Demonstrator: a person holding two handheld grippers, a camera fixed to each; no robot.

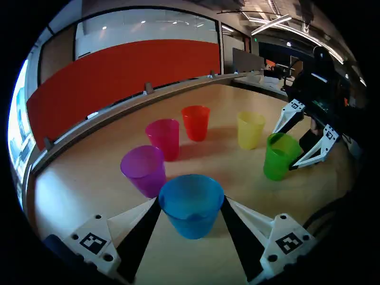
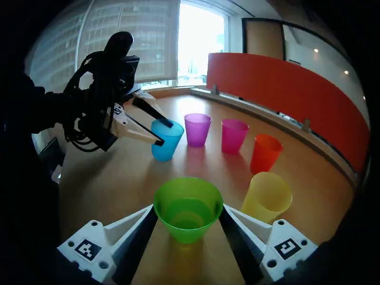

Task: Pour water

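Observation:
Six plastic cups stand in an arc on a wooden table (image 1: 80,190). My left gripper (image 1: 191,202) is shut on the blue cup (image 1: 191,213), one finger pressing each side just under the rim. Beyond it are the purple cup (image 1: 144,169), pink cup (image 1: 164,137), orange cup (image 1: 195,122) and yellow cup (image 1: 250,129). At the far right, the right gripper (image 1: 284,149) holds the green cup (image 1: 279,159). In the right gripper view, my right gripper (image 2: 188,209) is shut on the green cup (image 2: 188,211), which seems to hold some liquid. The left gripper (image 2: 164,132) clasps the blue cup (image 2: 165,142).
A red partition wall (image 1: 123,76) and a raised ledge (image 1: 109,114) run along the table's far edge. Bright windows (image 2: 199,42) lie behind the left gripper. A dark-sleeved arm (image 2: 42,111) holds that gripper at the left. Bare tabletop (image 2: 114,180) lies between the blue and green cups.

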